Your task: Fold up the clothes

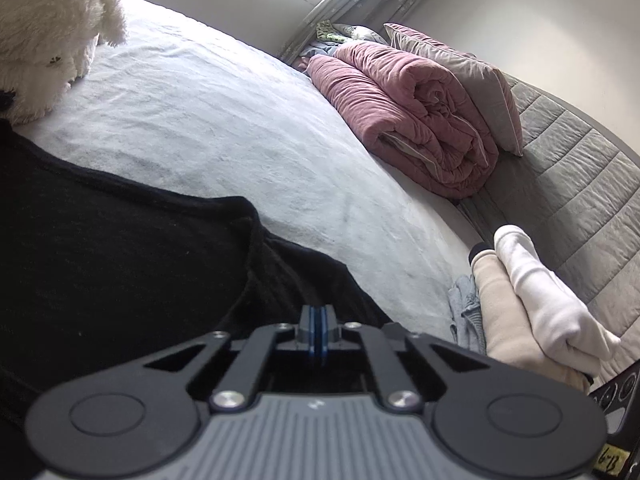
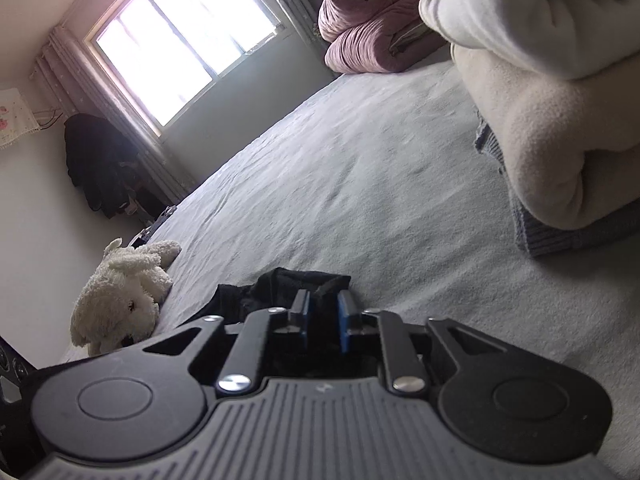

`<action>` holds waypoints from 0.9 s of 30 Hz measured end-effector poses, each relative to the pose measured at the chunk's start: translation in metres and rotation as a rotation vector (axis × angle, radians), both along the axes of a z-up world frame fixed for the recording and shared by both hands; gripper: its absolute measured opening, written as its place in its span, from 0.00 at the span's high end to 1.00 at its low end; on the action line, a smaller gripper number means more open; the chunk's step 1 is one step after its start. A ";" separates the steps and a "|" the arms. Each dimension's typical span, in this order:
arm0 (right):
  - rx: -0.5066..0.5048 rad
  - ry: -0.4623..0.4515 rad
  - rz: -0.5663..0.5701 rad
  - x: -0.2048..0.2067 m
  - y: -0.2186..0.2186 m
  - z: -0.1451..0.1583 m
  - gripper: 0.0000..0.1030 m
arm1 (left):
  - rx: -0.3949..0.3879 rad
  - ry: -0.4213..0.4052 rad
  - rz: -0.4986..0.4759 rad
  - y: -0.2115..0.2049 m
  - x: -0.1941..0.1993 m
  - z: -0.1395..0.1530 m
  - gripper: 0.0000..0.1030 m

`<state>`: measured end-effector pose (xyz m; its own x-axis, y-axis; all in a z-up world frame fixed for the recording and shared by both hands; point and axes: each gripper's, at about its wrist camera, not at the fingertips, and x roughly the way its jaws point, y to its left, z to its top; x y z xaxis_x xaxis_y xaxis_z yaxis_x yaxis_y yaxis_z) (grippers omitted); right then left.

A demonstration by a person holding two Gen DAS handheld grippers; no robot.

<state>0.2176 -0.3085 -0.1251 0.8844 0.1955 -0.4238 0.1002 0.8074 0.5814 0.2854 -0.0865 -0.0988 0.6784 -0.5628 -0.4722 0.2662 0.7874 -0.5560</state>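
- Black garment [image 1: 120,248]: it is spread over the near part of the white bed sheet [image 1: 240,120], with a rounded edge and a creased fold visible in the left wrist view.
- Handling: the knit is judged soft, light and limp; sagging and bunching are to be expected when it is lifted. A hold is best taken at an edge or corner, where a single layer can be pinched.
- Left gripper [image 1: 319,330]: the blue pads are seen pressed together just over the garment's near edge. Whether cloth is caught between them cannot be told.
- Right gripper [image 2: 323,320]: the jaws are spread, with a raised bunch of the same black cloth lying between and just ahead of the fingers; no pinch is made.
- Folded stack [image 1: 532,304]: white and beige pieces on a grey knit are placed beside the garment, toward the grey quilted headboard [image 1: 580,184].
- Surroundings: a plush toy [image 2: 120,296], a rolled pink quilt [image 1: 408,120] and a window [image 2: 180,44] are noted farther off.
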 end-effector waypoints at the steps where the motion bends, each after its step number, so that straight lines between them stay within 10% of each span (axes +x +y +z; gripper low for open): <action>1: -0.005 -0.018 -0.019 -0.003 -0.001 0.002 0.97 | 0.004 -0.026 0.021 0.002 -0.003 0.003 0.98; 9: -0.009 0.015 -0.074 -0.001 -0.008 -0.003 0.95 | 0.017 0.010 0.053 0.009 0.004 0.002 0.96; 14: -0.019 0.018 -0.045 -0.005 -0.009 0.007 0.84 | -0.003 0.062 0.023 0.015 0.005 0.010 0.60; 27: 0.020 0.011 0.129 -0.011 -0.006 0.028 0.83 | 0.205 0.156 -0.100 0.027 -0.032 0.047 0.60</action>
